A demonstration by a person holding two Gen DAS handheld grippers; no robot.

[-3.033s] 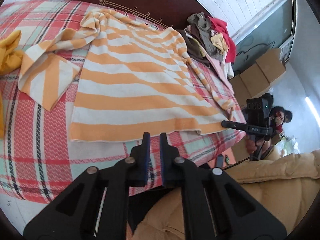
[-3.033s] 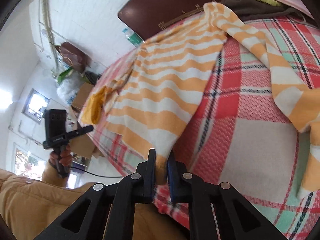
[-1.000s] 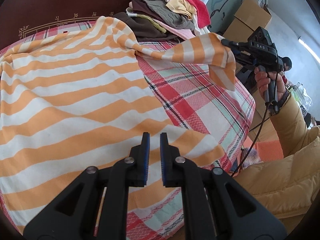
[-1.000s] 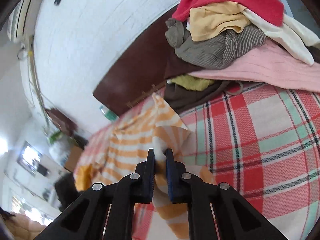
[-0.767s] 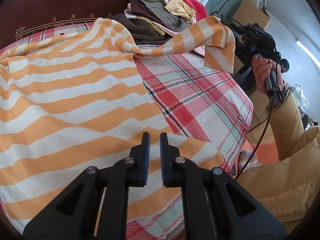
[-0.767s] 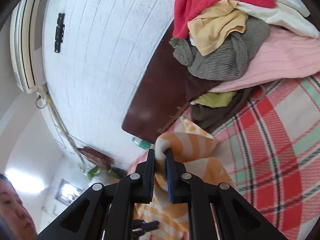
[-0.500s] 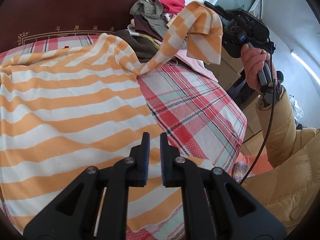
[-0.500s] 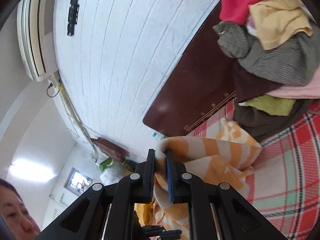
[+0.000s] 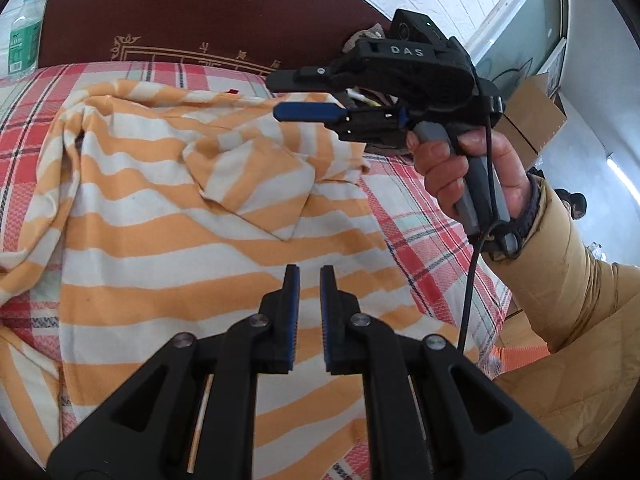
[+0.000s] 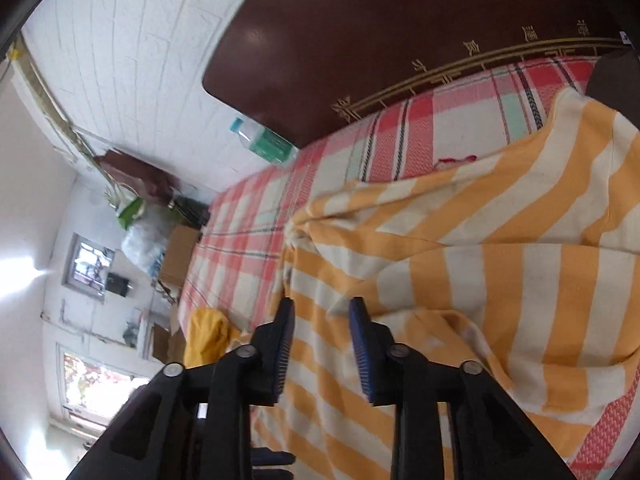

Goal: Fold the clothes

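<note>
**Sleeve laid across the striped shirt, right jaws parting**

While the orange-and-white striped shirt is lying spread across the plaid bedspread, its sleeve is resting folded over the chest, reaching toward the middle of the left wrist view. At 1 o'clock in that view the right gripper is hovering above the sleeve, gripped by a hand coming out of a tan padded sleeve. Its jaws have just been opening and are standing apart, with no cloth pressed between them; in its own view the right gripper is looking down on striped fabric lying loose below the blue pads. At 6 o'clock the left gripper is hanging over the lower part of the shirt, jaws drawn together as far as they go, a thin slit between the pads, nothing held. Along 12 o'clock the dark headboard is backing the bed, and a water bottle is standing at 10 o'clock
</note>
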